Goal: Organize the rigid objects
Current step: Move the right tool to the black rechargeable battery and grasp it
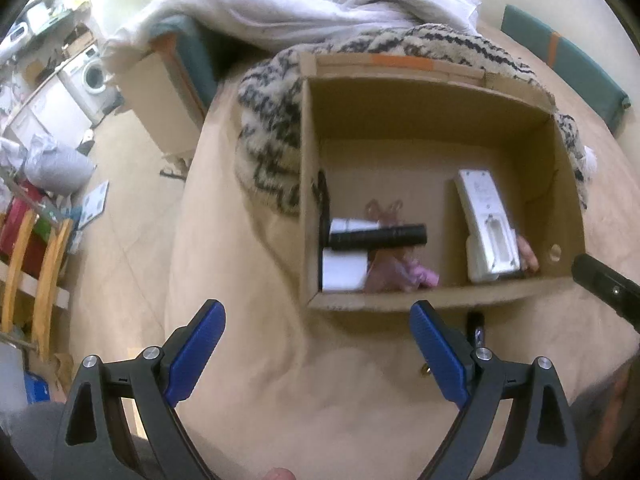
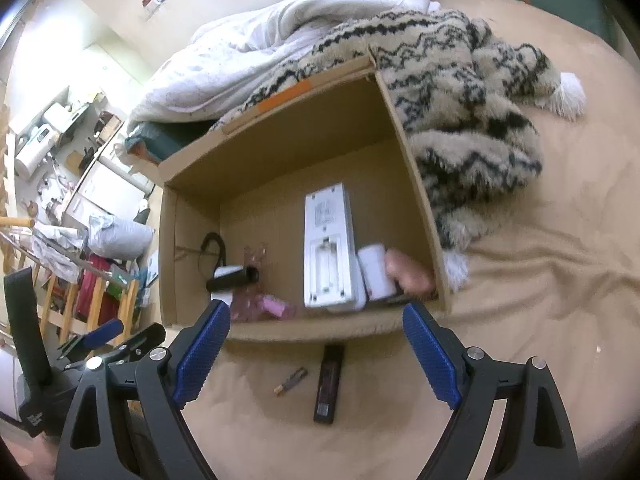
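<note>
Open brown cardboard box (image 2: 200,216) filling the middle of the right wrist view, set on a beige bed sheet (image 2: 520,300); inside, a white remote control lying face down with its battery bay uncovered (image 2: 328,248), a black cylindrical flashlight (image 2: 234,278) toward the lower left of the box, some pink plastic-wrapped item (image 2: 272,306) beside it, and a white roll-shaped object (image 2: 376,276) at the lower right corner. Outside the box, low in the frame between the blue pads: a slim dark rectangular stick, possibly a remote or battery cover (image 2: 329,384), and just left of it a small gold-ended battery (image 2: 291,381). Right gripper (image 2: 316,356) spread wide, holding nothing; left gripper (image 1: 318,356) likewise wide and empty, hanging before the near box wall. Probably next: picking up the loose pieces outside. Best done by coming straight down over the dark stick, pads across its narrow width, pressing lightly into the soft sheet before closing, then lifting clear of the box wall. No readable brand or writing; print on the remote's back too blurred.
</note>
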Demonstrator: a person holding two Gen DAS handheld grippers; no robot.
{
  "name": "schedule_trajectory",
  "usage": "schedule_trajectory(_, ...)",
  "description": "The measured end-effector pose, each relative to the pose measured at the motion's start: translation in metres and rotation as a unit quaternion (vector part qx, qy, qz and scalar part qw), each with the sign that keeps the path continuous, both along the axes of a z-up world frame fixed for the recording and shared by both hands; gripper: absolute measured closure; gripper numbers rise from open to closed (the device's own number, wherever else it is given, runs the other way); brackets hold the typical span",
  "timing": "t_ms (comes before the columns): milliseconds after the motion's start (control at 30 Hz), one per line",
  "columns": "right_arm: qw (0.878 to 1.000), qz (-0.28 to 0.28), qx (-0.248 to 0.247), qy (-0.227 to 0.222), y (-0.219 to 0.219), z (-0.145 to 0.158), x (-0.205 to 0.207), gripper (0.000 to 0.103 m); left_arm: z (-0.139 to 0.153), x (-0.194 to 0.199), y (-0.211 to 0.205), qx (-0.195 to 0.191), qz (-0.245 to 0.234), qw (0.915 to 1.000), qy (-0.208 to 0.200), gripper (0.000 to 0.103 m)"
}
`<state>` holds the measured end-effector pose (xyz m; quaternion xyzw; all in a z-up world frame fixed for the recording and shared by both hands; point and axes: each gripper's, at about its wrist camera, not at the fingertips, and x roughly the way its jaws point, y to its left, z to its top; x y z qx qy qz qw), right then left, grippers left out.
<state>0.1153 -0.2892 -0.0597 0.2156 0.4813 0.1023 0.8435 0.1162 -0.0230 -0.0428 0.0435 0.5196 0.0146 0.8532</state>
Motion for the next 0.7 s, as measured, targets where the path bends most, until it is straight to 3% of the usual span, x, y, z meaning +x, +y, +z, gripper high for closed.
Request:
schedule_trajectory(367,0.999,0.018,-0.033,0.03,0.021,-0.02,-0.013,0.01,-0.032,-0.001,0.028,-0.013,0.042,0.9982,0.041,0.011)
schedule_trajectory(500,0.998,0.02,-0.049,0.04,0.025,-0.027,-0.011,0.01,-0.035,0.001,0.037,-0.035,0.062,0.9962,0.05,0.011)
schedule_trajectory(700,0.998,0.013,-0.027,0.064,0.02,-0.04,-0.007,0.01,-0.036,0.001,0.038,-0.036,0.066,0.9957,0.054,0.011)
